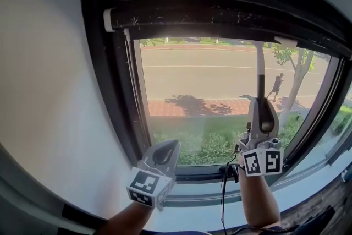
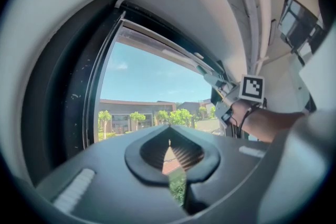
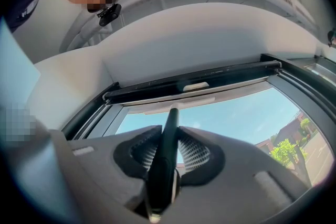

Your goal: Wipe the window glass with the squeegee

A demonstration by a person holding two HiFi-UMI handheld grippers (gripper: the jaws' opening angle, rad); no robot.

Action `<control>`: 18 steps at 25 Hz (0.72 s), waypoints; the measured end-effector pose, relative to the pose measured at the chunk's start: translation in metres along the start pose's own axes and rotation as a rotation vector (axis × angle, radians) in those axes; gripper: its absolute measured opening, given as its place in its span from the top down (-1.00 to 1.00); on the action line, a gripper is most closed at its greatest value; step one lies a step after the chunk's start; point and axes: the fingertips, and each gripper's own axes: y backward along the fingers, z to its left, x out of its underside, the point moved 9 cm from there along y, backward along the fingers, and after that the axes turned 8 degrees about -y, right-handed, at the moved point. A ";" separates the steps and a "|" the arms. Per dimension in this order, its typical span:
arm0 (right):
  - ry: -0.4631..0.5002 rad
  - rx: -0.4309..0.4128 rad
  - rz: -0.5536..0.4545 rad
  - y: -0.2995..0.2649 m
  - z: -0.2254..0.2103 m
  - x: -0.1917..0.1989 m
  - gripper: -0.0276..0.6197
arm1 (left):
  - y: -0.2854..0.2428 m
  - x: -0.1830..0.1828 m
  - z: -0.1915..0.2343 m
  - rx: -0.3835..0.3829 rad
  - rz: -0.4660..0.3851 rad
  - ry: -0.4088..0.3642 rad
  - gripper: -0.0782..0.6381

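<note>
The right tool point(image 1: 262, 104) is clenched on the handle of the squeegee point(image 1: 259, 66), which stands upright against the window glass point(image 1: 198, 80). The left tool point(image 1: 169, 148) is closed, holding nothing, low beside the glass.

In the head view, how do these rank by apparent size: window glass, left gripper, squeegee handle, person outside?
Largest first:
window glass
left gripper, enlarged by nearness
squeegee handle, long but thin
person outside, tiny only through distance
</note>
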 end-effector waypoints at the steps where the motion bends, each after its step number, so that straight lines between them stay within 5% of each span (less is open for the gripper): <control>1: -0.002 0.000 0.006 0.003 0.000 0.001 0.60 | 0.000 0.000 -0.002 -0.002 -0.005 0.002 0.81; 18: -0.045 0.033 0.073 0.053 0.000 0.019 0.60 | 0.013 0.016 -0.024 0.028 0.058 0.020 0.81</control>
